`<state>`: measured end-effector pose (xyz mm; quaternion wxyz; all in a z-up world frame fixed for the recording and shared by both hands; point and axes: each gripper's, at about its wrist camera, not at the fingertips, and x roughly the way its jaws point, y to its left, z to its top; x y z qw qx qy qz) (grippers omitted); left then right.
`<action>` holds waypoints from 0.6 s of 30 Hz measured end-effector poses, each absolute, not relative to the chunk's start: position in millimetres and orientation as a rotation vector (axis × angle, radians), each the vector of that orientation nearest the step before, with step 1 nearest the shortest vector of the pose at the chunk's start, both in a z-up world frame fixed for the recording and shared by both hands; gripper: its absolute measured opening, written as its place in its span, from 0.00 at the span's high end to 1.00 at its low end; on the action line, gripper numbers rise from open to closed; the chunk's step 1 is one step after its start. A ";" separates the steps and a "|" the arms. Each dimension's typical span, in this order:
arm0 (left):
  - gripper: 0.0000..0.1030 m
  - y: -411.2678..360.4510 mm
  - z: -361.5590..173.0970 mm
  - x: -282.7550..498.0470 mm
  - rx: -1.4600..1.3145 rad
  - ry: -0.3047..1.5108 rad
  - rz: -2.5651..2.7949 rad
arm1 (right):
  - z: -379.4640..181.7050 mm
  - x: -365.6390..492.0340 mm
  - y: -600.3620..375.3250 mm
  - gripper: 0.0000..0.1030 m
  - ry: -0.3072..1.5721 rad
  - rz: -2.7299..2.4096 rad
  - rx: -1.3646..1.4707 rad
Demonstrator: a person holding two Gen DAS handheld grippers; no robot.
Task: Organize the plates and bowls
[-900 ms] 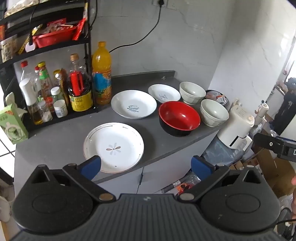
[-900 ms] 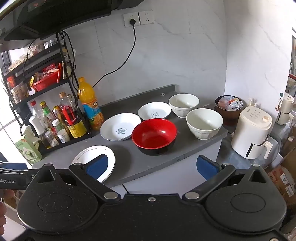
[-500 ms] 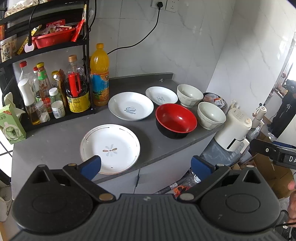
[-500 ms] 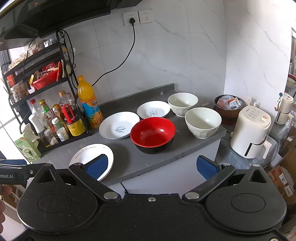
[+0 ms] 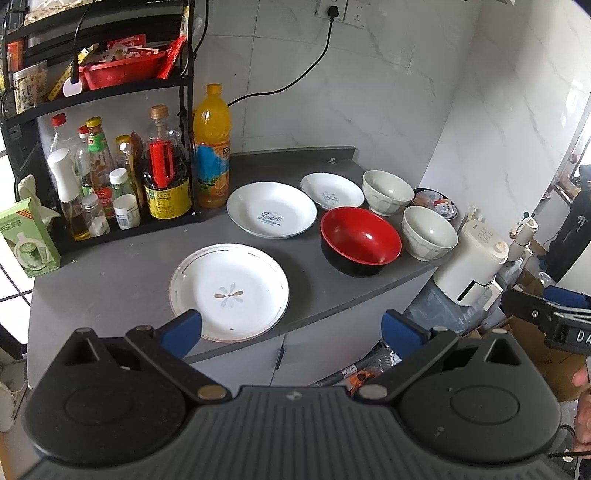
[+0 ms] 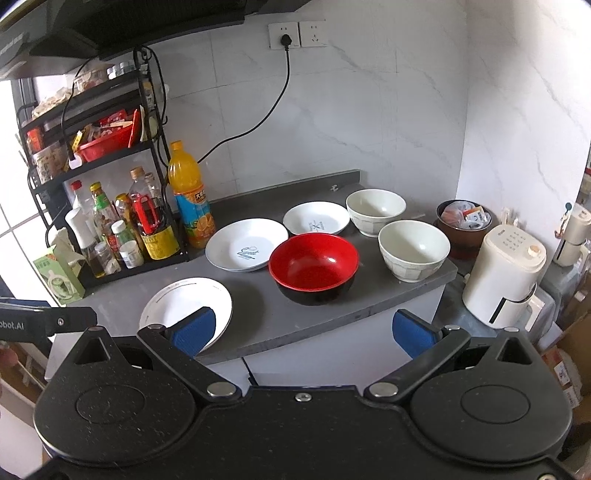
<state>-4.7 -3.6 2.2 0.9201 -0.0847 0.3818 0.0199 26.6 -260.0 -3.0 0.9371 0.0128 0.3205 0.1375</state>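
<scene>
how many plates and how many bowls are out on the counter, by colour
white plates: 3, flower plate, Sweet plate, small plate
white bowls: 2, back bowl, front bowl
red bowls: 1, red bowl
total: 6

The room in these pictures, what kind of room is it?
Most likely a home kitchen. A grey countertop holds plates and bowls like the red bowl, a rack of sauce bottles stands beside them, and a range hood hangs above.
</scene>
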 end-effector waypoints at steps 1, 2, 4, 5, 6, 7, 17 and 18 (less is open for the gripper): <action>0.00 -3.5 2.4 -5.0 -0.173 0.784 0.039 | -3.3 26.6 -260.2 0.00 0.657 0.281 0.027; 0.00 -3.2 2.6 -5.5 -0.171 0.782 0.038 | -3.7 26.5 -260.7 0.00 0.660 0.281 0.030; 0.00 -3.0 3.2 -5.5 -0.174 0.782 0.040 | -4.1 25.8 -260.7 0.00 0.665 0.279 0.032; 0.00 -3.3 2.7 -6.3 -0.178 0.783 0.041 | -4.4 25.5 -260.7 0.00 0.667 0.278 0.027; 0.00 -3.0 2.4 -6.4 -0.182 0.785 0.041 | -4.7 24.9 -260.7 0.00 0.667 0.277 0.024; 0.00 -3.1 2.1 -6.6 -0.182 0.785 0.041 | -4.9 24.6 -261.1 0.00 0.666 0.278 0.022; 0.00 -3.5 -1.0 -10.6 -0.185 0.789 0.042 | -7.9 20.1 -262.0 0.00 0.666 0.279 0.018; 0.01 -2.8 -0.5 -10.3 -0.185 0.790 0.041 | -8.1 19.6 -262.1 0.00 0.667 0.278 0.018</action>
